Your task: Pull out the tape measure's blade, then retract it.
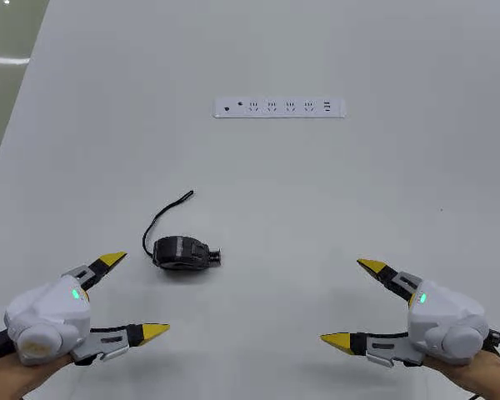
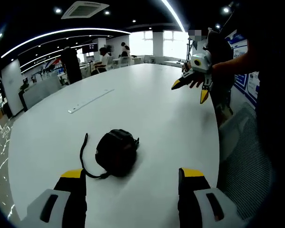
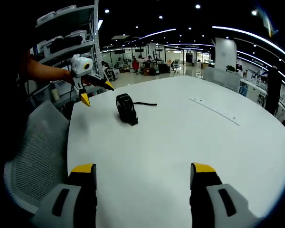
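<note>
- A black tape measure (image 1: 182, 252) lies on the white counter (image 1: 317, 208), left of centre in the head view, its blade drawn in and only a small nub showing at the case's right end.
- Its black wrist strap (image 1: 162, 215) loops off the case's left side and trails toward the upper right, flat on the counter.
- The left tool (image 1: 135, 294), at the lower left of the head view, is released: its yellow-tipped jaws are spread wide with nothing between them, near the tape measure but not touching it.
- The right tool (image 1: 351, 302), at the lower right, is likewise released and holds nothing, well apart from the tape measure.
- A white power strip (image 1: 279, 107) lies across the upper centre of the frame, well beyond everything else.
- In the left gripper view, the tape measure sits at centre, just above the gap between the two jaws.
</note>
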The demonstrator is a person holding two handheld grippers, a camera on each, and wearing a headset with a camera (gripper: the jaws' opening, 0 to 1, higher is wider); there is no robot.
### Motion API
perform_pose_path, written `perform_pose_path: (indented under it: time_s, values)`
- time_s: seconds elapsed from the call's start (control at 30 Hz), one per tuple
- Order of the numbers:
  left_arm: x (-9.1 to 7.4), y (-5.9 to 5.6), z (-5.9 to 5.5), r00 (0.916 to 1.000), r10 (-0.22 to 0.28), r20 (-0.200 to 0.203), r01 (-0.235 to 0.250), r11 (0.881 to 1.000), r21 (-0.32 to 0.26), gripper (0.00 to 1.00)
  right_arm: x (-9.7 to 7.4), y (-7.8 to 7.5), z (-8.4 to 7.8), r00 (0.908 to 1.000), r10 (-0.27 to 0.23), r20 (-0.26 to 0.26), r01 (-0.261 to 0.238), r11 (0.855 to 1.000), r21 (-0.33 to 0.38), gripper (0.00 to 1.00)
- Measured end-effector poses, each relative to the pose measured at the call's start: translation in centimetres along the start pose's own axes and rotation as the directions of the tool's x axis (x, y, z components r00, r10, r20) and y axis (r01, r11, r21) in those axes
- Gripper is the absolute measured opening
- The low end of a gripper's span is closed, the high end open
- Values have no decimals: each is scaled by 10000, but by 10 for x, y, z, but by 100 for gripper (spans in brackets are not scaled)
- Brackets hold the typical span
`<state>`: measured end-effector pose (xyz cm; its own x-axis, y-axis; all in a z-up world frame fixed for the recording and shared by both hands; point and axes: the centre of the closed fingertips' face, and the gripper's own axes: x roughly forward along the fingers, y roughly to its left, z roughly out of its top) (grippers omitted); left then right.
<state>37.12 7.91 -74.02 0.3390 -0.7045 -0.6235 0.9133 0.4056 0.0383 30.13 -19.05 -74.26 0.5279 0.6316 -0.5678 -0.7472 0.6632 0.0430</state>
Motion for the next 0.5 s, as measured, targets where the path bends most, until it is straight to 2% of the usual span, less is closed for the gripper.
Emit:
perform_pose_path:
  time_s: [0.5]
  values:
    - [17, 18, 7, 9964, -676, -509, 718, 9936, 872, 64, 22, -10, 17, 9963, 847, -165, -857, 9928, -832, 69]
